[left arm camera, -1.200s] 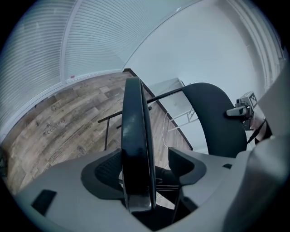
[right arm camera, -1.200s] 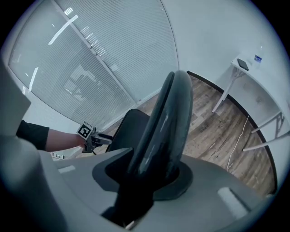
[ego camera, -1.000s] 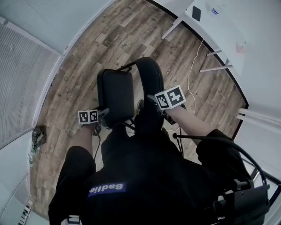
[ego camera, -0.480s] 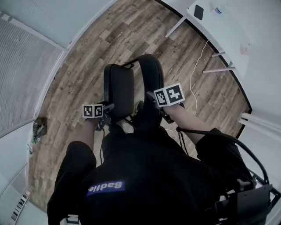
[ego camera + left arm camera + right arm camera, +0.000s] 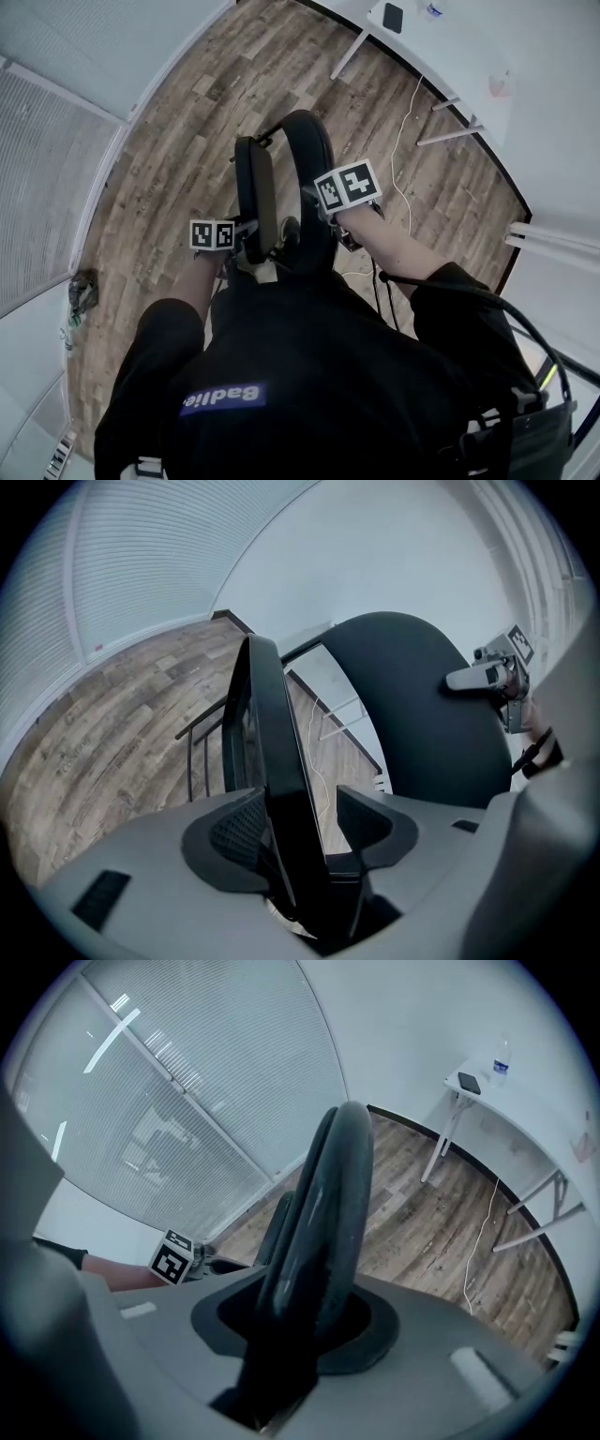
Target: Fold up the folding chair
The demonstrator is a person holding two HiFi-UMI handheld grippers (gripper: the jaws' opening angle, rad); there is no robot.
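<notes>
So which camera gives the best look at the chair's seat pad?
The head view: the whole seat shows, tipped up nearly on edge beside the backrest. The left gripper view shows only its thin edge close up; the right gripper view catches a sliver behind the backrest.

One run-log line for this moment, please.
seat raised, beside backrest | left gripper: jaws just closing, seat between, not clamped | right gripper: shut on backrest
</notes>
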